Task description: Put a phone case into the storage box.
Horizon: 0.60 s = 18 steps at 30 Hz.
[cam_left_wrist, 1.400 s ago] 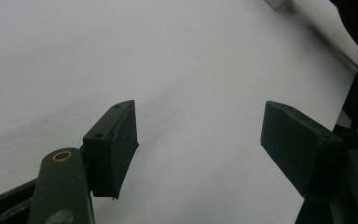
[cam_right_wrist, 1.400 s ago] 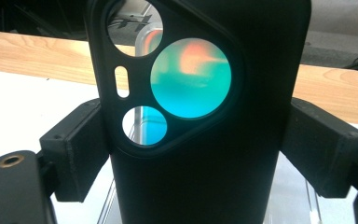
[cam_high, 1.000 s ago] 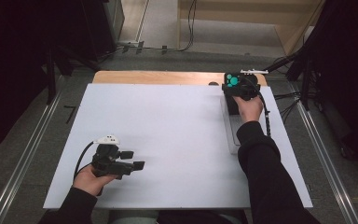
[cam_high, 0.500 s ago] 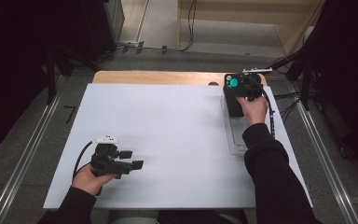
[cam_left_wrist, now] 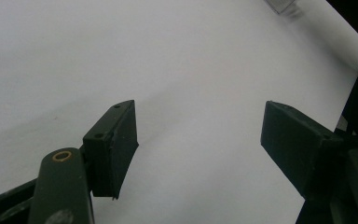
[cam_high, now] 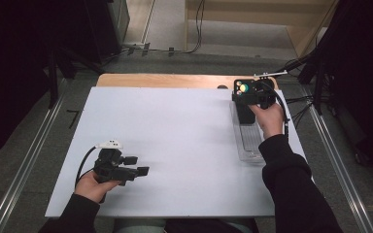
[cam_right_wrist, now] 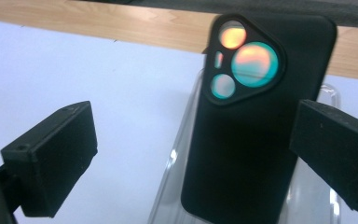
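Two grippers are in use at the white table (cam_high: 175, 126). The right gripper (cam_right_wrist: 200, 154) hovers at the far right of the table with its jaws spread wide, holding nothing. Between those jaws lies a black phone case (cam_right_wrist: 256, 116), camera cutout up, resting in a clear plastic tray (cam_high: 246, 143). The left gripper (cam_left_wrist: 198, 140) sits low near the front left edge, jaws wide apart over bare tabletop, well apart from the tray.
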Each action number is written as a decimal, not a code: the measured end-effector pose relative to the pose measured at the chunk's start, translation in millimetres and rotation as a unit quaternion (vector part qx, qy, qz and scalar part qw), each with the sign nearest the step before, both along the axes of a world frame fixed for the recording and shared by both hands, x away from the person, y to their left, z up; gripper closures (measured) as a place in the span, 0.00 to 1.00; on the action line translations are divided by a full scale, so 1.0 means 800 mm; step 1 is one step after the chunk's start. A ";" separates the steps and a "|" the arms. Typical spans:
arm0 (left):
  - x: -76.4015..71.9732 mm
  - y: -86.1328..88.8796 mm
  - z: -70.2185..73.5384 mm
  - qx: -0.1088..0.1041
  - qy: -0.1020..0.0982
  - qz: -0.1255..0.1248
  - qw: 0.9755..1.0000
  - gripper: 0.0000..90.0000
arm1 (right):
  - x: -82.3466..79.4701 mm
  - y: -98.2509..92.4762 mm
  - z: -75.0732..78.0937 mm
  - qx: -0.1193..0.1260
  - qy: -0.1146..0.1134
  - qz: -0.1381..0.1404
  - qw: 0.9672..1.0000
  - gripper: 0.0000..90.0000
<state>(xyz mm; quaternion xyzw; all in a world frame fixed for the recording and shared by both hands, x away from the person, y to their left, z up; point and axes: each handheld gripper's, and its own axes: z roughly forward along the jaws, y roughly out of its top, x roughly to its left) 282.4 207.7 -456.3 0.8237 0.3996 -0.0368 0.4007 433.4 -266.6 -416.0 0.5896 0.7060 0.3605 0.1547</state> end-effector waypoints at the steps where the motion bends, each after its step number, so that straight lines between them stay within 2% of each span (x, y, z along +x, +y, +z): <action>1: 0.000 0.000 0.000 0.000 0.000 0.000 1.000 0.30 | -0.002 0.002 0.001 0.003 0.001 0.006 1.000 0.00; 5: 0.001 0.001 0.000 -0.003 0.000 0.001 1.000 0.30 | -0.012 0.015 0.004 0.005 0.002 0.034 0.999 0.00; 7: 0.002 0.002 0.001 -0.002 0.000 0.001 1.000 0.30 | -0.018 0.023 0.005 0.006 -0.002 0.048 0.999 0.05; 14: 0.002 0.002 0.002 -0.002 -0.001 -0.002 1.000 0.30 | -0.035 0.051 0.006 0.019 -0.007 0.094 0.995 0.05; 16: 0.002 0.002 0.002 -0.004 -0.001 -0.002 1.000 0.30 | -0.040 0.058 0.005 0.019 -0.005 0.107 0.994 0.09; 17: 0.002 0.002 0.003 -0.005 -0.001 -0.003 1.000 0.30 | -0.042 0.061 0.005 0.015 -0.004 0.112 0.994 0.14; 18: 0.002 0.003 0.003 -0.005 0.000 -0.003 1.000 0.30 | -0.044 0.064 0.004 0.008 -0.002 0.115 0.993 0.14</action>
